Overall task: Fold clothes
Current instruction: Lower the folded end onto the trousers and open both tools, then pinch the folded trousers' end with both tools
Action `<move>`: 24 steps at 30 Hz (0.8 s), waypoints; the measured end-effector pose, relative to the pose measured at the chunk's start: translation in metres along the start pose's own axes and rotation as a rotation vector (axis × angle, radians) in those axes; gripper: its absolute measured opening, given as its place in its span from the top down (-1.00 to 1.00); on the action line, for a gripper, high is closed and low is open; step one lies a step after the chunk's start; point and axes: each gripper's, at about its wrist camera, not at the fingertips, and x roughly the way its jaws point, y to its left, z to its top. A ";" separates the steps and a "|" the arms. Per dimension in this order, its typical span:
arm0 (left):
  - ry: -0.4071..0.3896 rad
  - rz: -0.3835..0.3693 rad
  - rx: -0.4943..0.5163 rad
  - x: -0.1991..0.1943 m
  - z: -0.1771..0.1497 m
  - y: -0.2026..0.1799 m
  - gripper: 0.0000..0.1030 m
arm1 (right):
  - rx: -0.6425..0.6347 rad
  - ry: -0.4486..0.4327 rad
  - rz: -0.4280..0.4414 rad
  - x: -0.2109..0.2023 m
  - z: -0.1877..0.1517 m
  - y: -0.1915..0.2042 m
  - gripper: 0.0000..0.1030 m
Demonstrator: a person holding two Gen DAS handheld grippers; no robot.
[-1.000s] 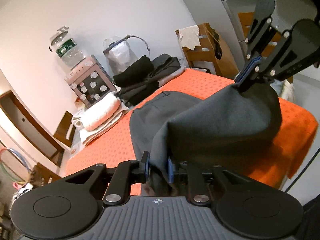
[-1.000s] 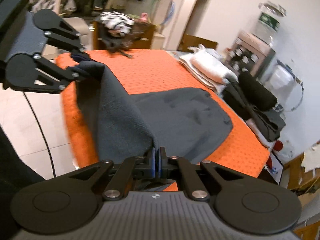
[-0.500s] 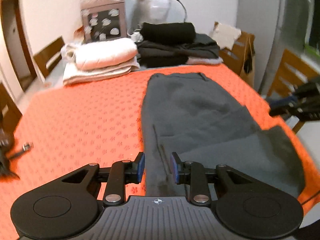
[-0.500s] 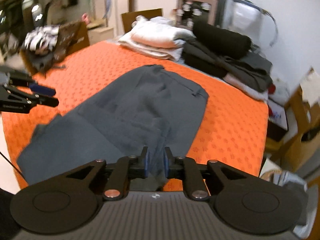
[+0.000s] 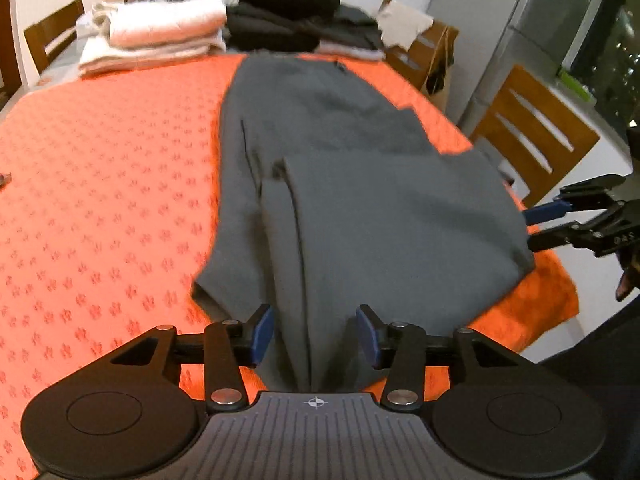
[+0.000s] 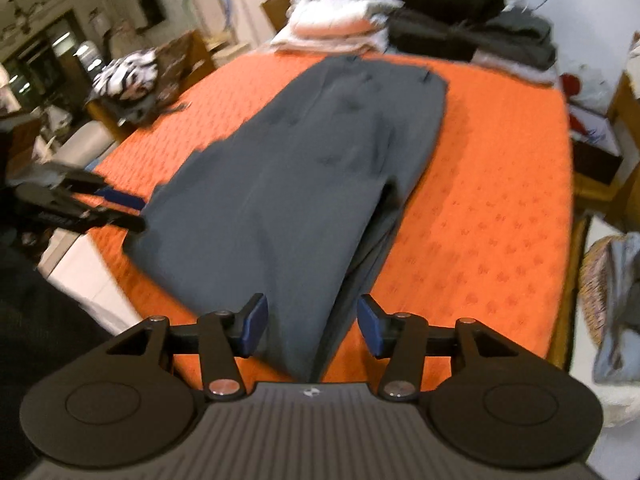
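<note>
We see our left gripper (image 5: 316, 334) and right gripper (image 6: 310, 326) with jaws just opened, apart, the grey trousers (image 5: 360, 184) lying loose between each pair on the orange cloth (image 5: 100, 160). Beyond sit 2 piles of folded clothes (image 5: 224, 28).
</note>
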 end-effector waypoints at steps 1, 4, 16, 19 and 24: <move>0.009 -0.006 -0.008 0.002 -0.003 0.001 0.07 | 0.000 0.007 -0.002 0.003 -0.002 0.000 -0.08; 0.009 -0.012 -0.028 0.008 -0.005 0.003 0.07 | 0.014 0.012 -0.015 0.011 -0.005 0.000 -0.08; -0.116 0.001 -0.182 0.020 0.020 0.012 0.50 | 0.281 -0.090 -0.003 0.040 0.034 -0.023 0.10; -0.140 -0.002 -0.229 0.027 0.029 0.017 0.50 | 0.297 -0.127 -0.032 0.044 0.044 -0.024 0.23; -0.212 -0.009 -0.274 0.023 0.033 0.018 0.88 | 0.267 -0.153 -0.085 0.038 0.055 -0.015 0.84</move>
